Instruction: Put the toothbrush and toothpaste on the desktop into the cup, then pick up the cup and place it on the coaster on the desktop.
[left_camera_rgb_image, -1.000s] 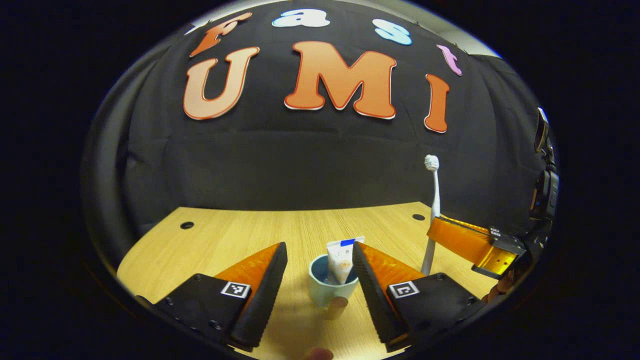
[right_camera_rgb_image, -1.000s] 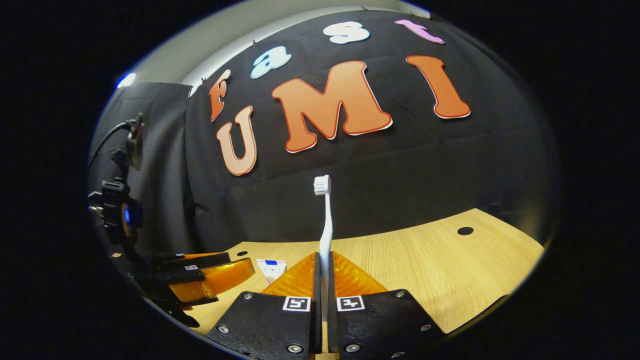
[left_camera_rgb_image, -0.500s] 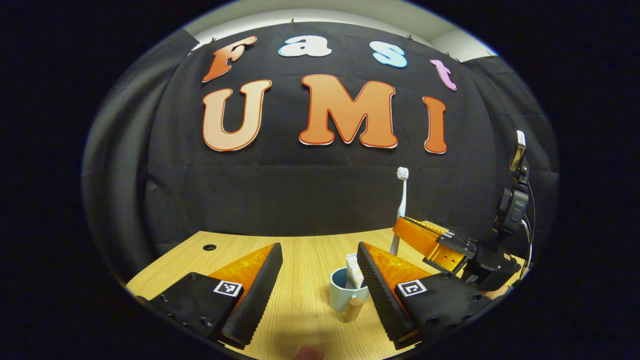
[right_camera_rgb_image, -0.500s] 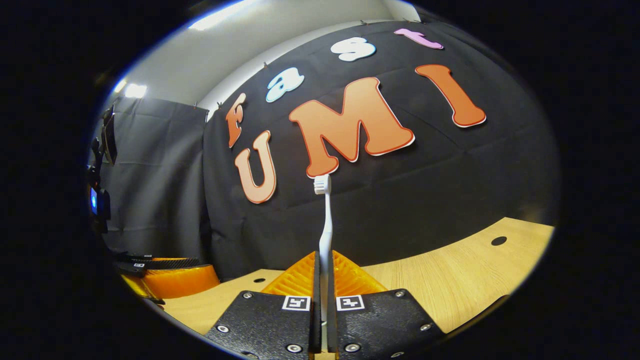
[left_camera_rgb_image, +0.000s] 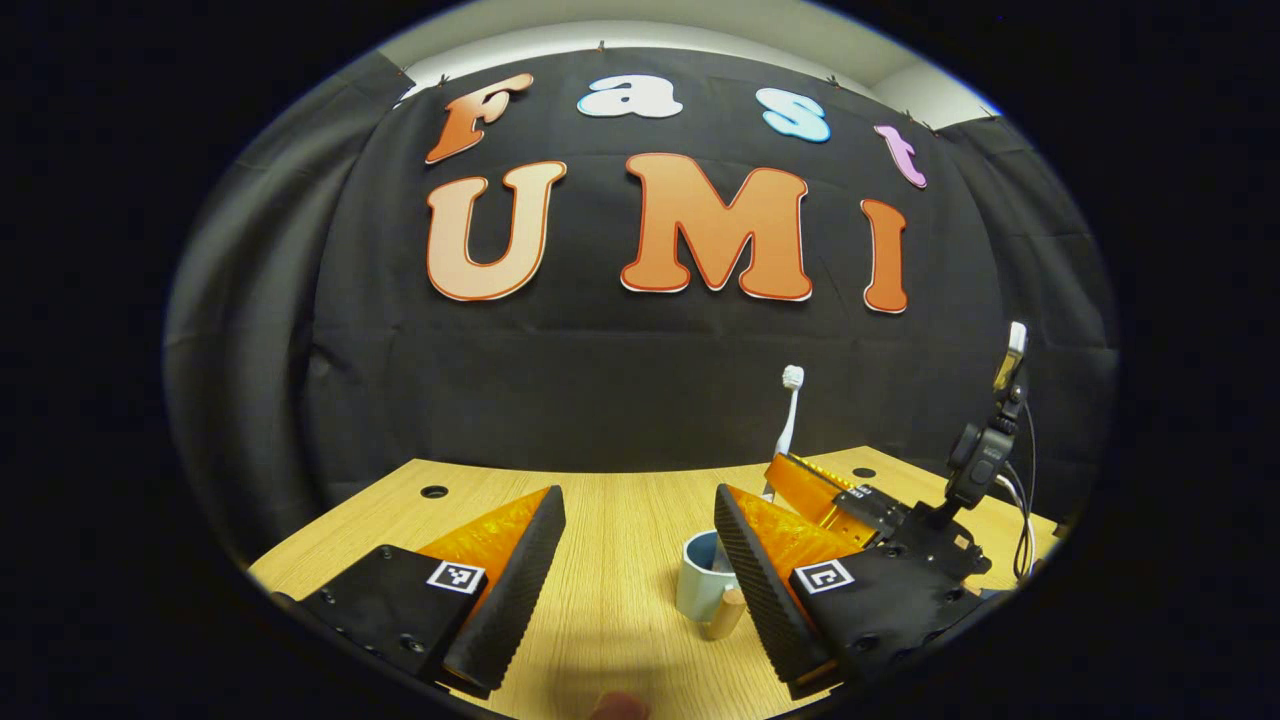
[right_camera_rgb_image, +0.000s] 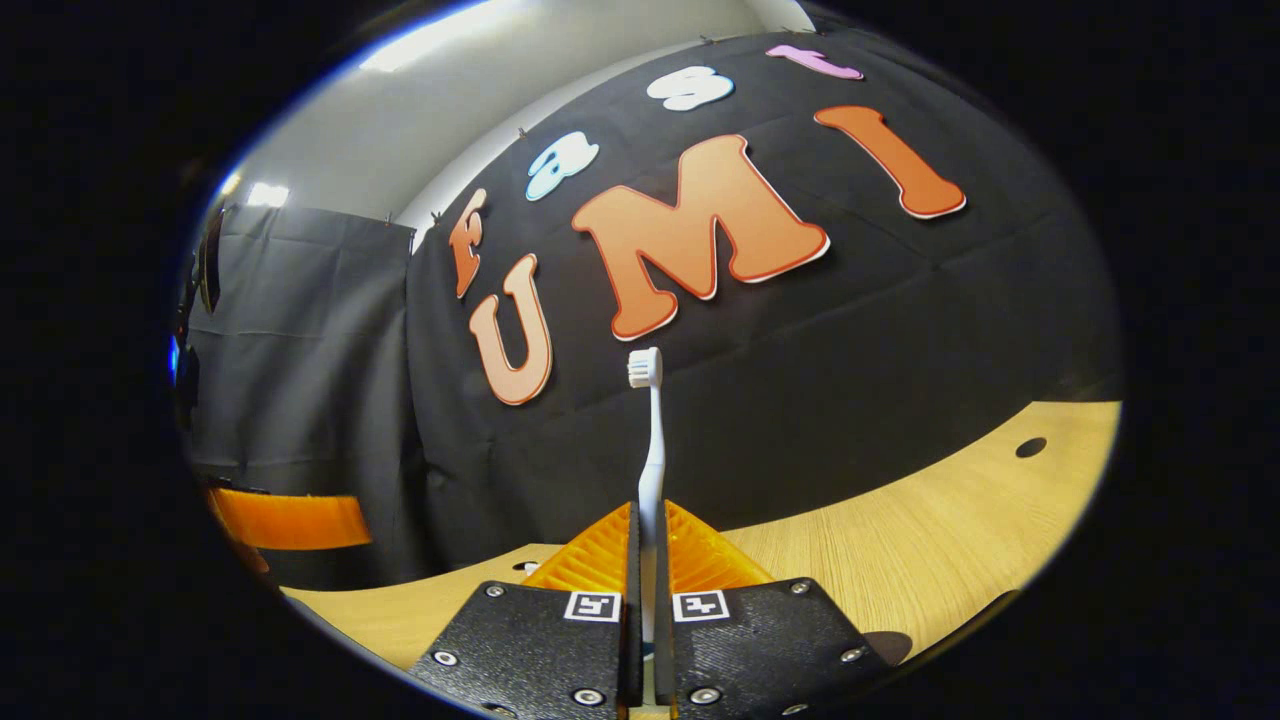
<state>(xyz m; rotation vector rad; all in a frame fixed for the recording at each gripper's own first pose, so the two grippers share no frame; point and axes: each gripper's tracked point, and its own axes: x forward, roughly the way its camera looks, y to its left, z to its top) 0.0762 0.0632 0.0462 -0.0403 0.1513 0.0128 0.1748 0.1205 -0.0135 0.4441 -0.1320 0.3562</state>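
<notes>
A: Where's the toothbrush (right_camera_rgb_image: 651, 455)?
B: One white toothbrush, upright, bristles on top. The right gripper (right_camera_rgb_image: 645, 560) has both orange fingers pressed on its handle. From the left gripper view the toothbrush (left_camera_rgb_image: 787, 412) stands above the far side of the cup (left_camera_rgb_image: 703, 589).

A: And the cup?
B: One pale blue cup on the wooden desktop (left_camera_rgb_image: 620, 540), with a tan handle (left_camera_rgb_image: 724, 614) facing the camera. The toothpaste isn't clear at this angle; I can't tell whether it's inside.

A: The left gripper (left_camera_rgb_image: 640, 570)?
B: Its two fingers are spread wide apart, holding nothing, with the cup just beside its right finger.

A: Any writing to read?
B: Nothing legible on the cup or toothbrush. Each gripper carries two small square black-and-white markers (right_camera_rgb_image: 593, 606), patterns rather than words.

A: Anything else countable?
B: Two round holes in the desktop (left_camera_rgb_image: 434, 491) from the left gripper view, near the far edge
</notes>
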